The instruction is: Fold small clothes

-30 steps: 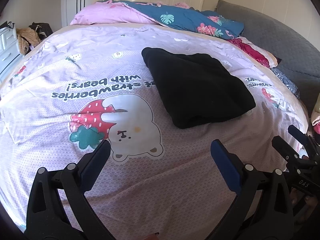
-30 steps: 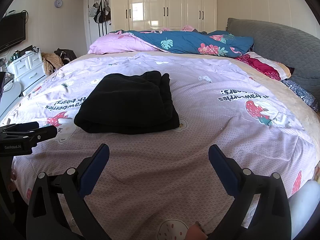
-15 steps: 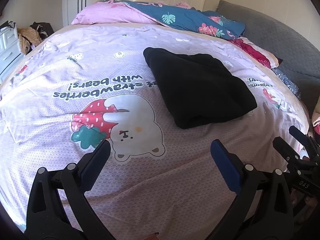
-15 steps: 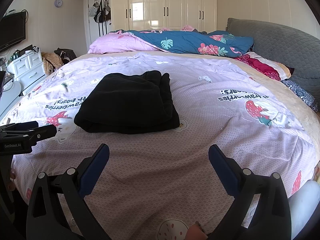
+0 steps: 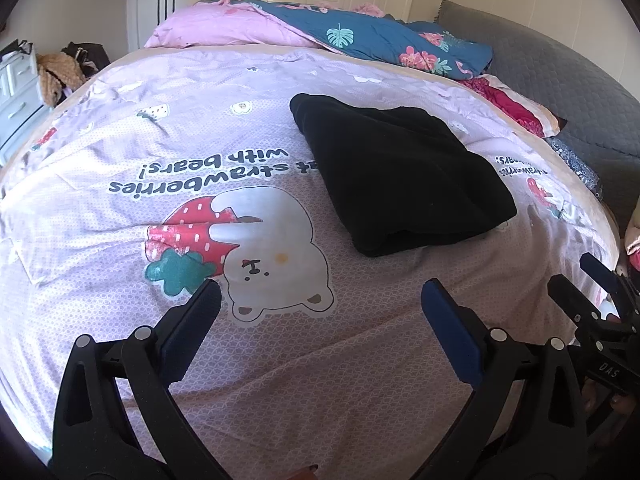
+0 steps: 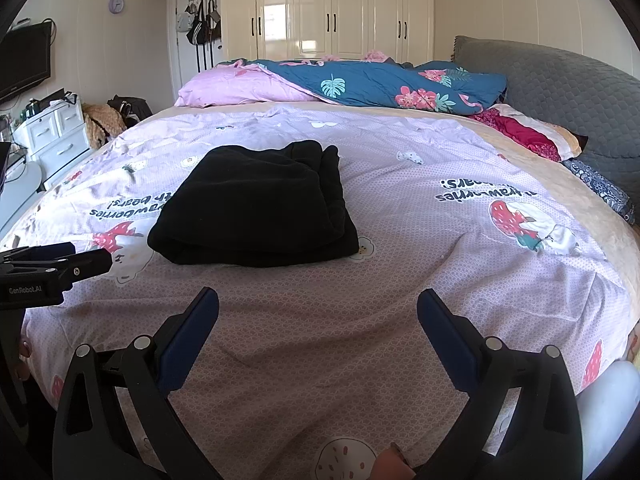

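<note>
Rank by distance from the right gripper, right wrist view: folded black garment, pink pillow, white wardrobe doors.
From the open right gripper:
1. Folded black garment, ahead and slightly left, on the quilt.
2. Pink pillow, at the bed's far end, left.
3. White wardrobe doors, against the back wall.

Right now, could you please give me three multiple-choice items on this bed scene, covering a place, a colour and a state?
1. Where does the folded garment lie?
A. on the bedspread
B. on the grey headboard
C. between a gripper's fingers

2. What colour is the garment?
A. red
B. black
C. white

3. How do the two grippers stand?
A. both open, empty
B. both shut
C. left shut on cloth

Answers:
1 A: the folded garment rests on the bear-print bedspread, ahead of both grippers.
2 B: it is plain black.
3 A: the left gripper and the right gripper each show fingers wide apart with only bedspread between them.
</note>
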Demonstrator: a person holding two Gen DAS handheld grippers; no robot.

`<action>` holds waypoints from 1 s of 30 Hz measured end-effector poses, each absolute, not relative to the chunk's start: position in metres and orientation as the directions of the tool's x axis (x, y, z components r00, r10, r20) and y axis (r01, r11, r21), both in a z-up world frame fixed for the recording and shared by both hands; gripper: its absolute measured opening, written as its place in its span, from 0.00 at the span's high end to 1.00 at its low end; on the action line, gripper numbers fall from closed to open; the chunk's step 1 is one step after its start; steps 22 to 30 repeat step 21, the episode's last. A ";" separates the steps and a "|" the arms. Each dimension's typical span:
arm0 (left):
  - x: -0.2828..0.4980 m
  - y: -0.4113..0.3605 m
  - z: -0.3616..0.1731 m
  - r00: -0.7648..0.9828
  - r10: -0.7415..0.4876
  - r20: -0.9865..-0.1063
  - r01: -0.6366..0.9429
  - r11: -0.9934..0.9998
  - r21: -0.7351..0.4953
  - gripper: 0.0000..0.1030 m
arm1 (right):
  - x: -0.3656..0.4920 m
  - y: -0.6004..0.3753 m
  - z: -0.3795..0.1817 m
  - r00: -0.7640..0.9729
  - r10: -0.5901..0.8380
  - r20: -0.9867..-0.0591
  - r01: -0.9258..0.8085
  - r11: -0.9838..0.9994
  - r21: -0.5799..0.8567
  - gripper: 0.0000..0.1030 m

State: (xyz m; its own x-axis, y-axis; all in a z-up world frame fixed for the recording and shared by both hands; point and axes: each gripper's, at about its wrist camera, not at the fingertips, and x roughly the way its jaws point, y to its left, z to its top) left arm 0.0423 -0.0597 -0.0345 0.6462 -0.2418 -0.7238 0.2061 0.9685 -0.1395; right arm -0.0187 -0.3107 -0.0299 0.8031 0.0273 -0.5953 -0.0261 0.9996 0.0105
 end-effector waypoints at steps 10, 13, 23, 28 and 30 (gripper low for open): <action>0.043 -0.055 -0.035 0.649 -0.250 -0.719 0.200 0.967 -0.155 0.09 | -0.019 -0.315 -0.031 0.799 0.029 -0.601 -0.016 1.000 0.027 0.04; 0.046 -0.047 -0.041 0.636 -0.256 -0.728 0.179 0.967 -0.183 0.09 | -0.025 -0.336 -0.029 0.802 0.013 -0.597 0.053 0.994 0.092 0.04; 0.088 0.086 -0.051 0.619 -0.105 -0.778 -0.099 0.973 -0.210 0.09 | -0.077 -0.532 -0.031 0.627 -0.441 -0.642 0.655 0.745 0.128 0.04; 0.088 0.086 -0.051 0.619 -0.105 -0.778 -0.099 0.973 -0.210 0.09 | -0.077 -0.532 -0.031 0.627 -0.441 -0.642 0.655 0.745 0.128 0.04; 0.088 0.086 -0.051 0.619 -0.105 -0.778 -0.099 0.973 -0.210 0.09 | -0.077 -0.532 -0.031 0.627 -0.441 -0.642 0.655 0.745 0.128 0.04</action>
